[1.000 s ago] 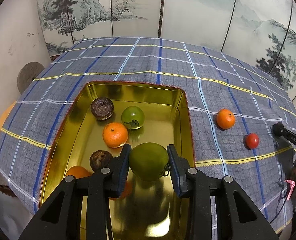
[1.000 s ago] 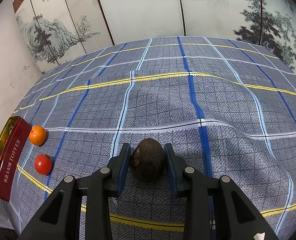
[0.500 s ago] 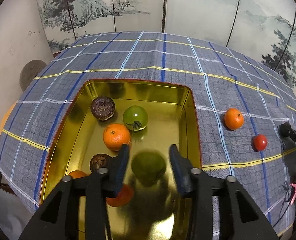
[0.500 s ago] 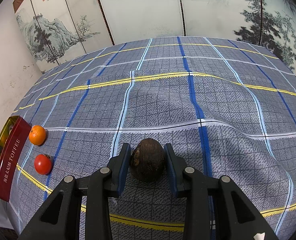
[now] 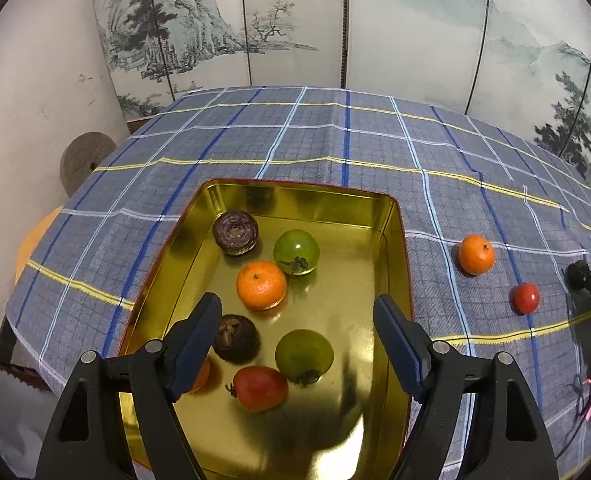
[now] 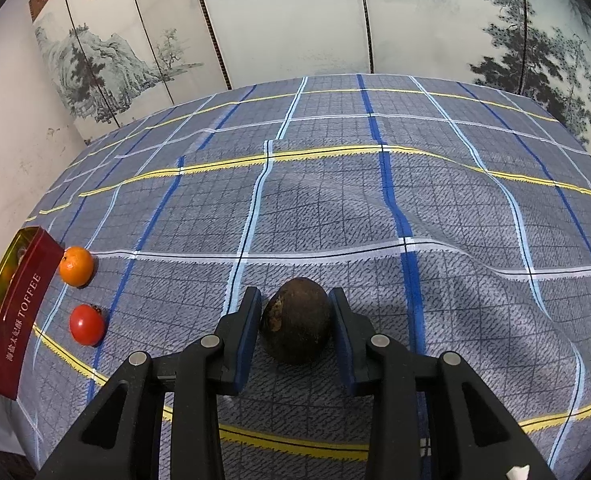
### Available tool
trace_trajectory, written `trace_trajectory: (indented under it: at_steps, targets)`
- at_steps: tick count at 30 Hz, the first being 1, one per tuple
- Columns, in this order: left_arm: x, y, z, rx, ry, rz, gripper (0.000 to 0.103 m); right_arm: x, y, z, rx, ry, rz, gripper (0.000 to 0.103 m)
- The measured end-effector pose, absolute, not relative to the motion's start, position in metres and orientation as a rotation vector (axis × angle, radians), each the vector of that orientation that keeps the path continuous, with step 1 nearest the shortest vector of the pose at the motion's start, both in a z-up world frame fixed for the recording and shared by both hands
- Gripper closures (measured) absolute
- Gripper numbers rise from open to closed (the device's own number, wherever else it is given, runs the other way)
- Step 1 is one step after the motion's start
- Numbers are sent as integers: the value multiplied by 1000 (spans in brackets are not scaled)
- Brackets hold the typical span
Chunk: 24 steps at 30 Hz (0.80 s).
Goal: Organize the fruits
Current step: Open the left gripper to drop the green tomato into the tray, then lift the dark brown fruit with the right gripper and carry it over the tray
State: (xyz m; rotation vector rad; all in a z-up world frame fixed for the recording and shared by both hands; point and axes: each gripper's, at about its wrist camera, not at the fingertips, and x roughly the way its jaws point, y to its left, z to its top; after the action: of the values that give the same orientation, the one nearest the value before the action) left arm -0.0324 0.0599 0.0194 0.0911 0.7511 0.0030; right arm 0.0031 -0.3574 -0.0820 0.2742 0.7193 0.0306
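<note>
The left tool (image 5: 297, 320) hangs over the gold tin (image 5: 391, 240) with its jaws spread wide; they have just been opening, and nothing is pressed between them. The green fruit (image 5: 304, 356) lies free on the tin floor, below and between the two jaws, touching neither, just beside a red fruit (image 5: 260, 388) and a dark brown one (image 5: 236, 338).

The right tool (image 6: 295, 322) is clenched on a brown round fruit (image 6: 296, 320), which sits on the checked cloth of the counter (image 6: 375, 208); both pads press its sides.

The relation that matters for the next move, as I judge it, is where the tin lies from this held fruit. In the right wrist view the tin, with its red side, stands at the far left edge, well apart from the right tool. Between them lie an orange (image 6: 76, 266) and a small red fruit (image 6: 87, 325), both near the tin wall. So the brown fruit probably must travel to the left, passing above these two.

For those two loose fruits the left tool seems the nearer one: in its own view they lie on the cloth to the right of the tin.
</note>
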Motion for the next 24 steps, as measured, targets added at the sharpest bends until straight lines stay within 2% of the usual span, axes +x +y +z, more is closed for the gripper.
trace_trajectory:
  at_steps: [8, 20, 24]
  targets:
    - [-41, 65, 19, 91, 745, 26, 25, -10, -347, -77, 278, 711, 57, 72]
    - [-53, 71, 18, 103, 735, 20, 25, -27, -305, -36, 221, 647, 143, 72]
    - [-56, 75, 16, 104, 741, 20, 25, -35, -303, -34, 224, 648, 148, 75]
